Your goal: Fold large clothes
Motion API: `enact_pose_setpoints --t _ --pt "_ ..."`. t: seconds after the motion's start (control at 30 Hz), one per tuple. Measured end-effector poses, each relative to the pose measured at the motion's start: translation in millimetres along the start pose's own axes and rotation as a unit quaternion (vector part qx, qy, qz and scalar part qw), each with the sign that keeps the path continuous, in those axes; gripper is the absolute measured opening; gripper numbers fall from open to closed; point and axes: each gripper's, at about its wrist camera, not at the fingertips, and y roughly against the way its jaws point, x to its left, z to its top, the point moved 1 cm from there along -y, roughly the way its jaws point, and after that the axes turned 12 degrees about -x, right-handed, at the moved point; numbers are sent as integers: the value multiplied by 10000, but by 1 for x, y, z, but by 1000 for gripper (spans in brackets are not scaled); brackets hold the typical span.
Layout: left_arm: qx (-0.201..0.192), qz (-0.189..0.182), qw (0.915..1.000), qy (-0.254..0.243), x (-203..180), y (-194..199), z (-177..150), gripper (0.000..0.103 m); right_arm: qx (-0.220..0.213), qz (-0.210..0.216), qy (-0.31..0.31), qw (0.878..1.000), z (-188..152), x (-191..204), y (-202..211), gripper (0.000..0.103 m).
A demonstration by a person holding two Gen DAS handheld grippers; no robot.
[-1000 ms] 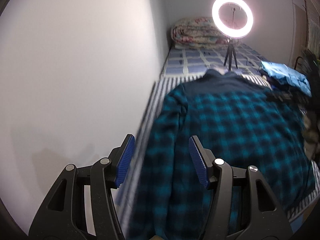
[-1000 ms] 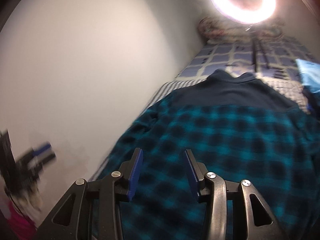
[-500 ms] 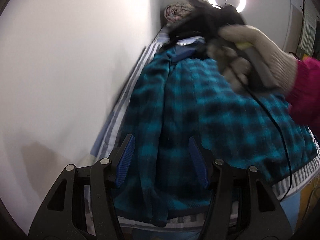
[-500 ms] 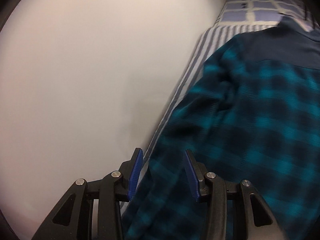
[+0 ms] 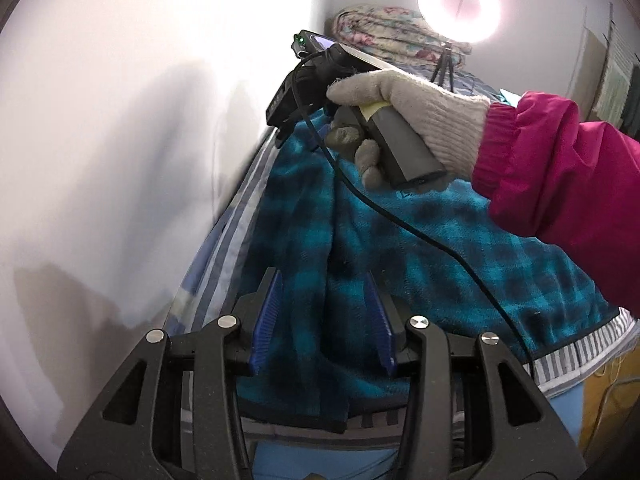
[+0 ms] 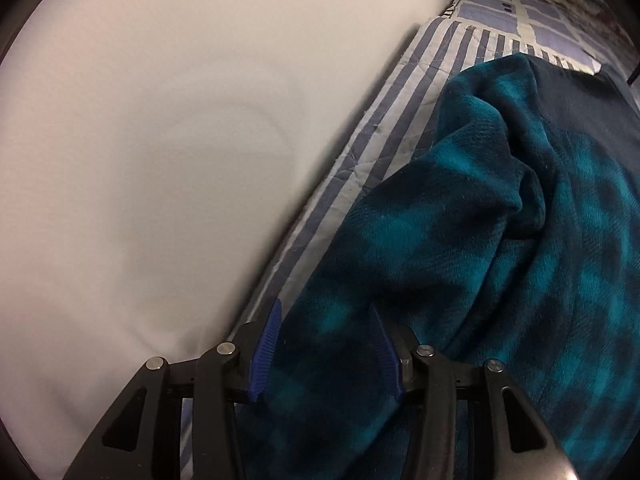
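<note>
From your left wrist, the left tongs [image 5: 322, 322] are closing with the teal plaid shirt [image 5: 420, 248] between the blue pads, at its hem near the foot of the bed [image 5: 224, 240]; the pads don't visibly press yet. Your gloved right hand [image 5: 404, 120] and pink sleeve [image 5: 560, 168] cross the view ahead, holding the other device, its black cable [image 5: 404, 216] trailing over the shirt. A ring light [image 5: 459, 4] and folded quilt [image 5: 384, 32] sit at the far end.

From your right wrist, the right tongs [image 6: 326, 350] are opening, straddling the sleeve fold beside the wall [image 6: 160, 140]; the shirt lies on the striped bedding [image 6: 380, 144].
</note>
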Motion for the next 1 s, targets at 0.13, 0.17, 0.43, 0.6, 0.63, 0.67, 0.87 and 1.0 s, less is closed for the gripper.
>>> enact_pose_setpoints --t 0.13,0.17,0.43,0.6,0.63,0.67,0.87,1.0 --pt "-81 91 9999 -17 3 7 3 46 165 -414 275 9986 1 9 -14 31" --pt "-74 108 9999 -29 3 4 3 49 157 -489 326 9981 1 11 -16 17" --pt "-30 230 9996 139 14 -2 2 75 -234 733 -516 9957 17 -25 41 1" --pt "-37 315 9994 125 18 -5 2 75 -607 1662 -1106 9780 7 -87 95 1" --pt "-7 315 9994 134 18 -7 2 75 -667 1770 -1208 9745 2 -103 102 1" --pt "15 314 9994 117 18 -9 0 75 -728 1759 -1325 9727 -5 -123 107 1" --pt "272 266 9992 -76 11 -32 -8 75 -545 1264 -1843 9732 -55 -196 93 2" --pt "584 104 9982 32 17 -53 -15 75 -546 1209 -1834 9740 -68 -198 87 8"
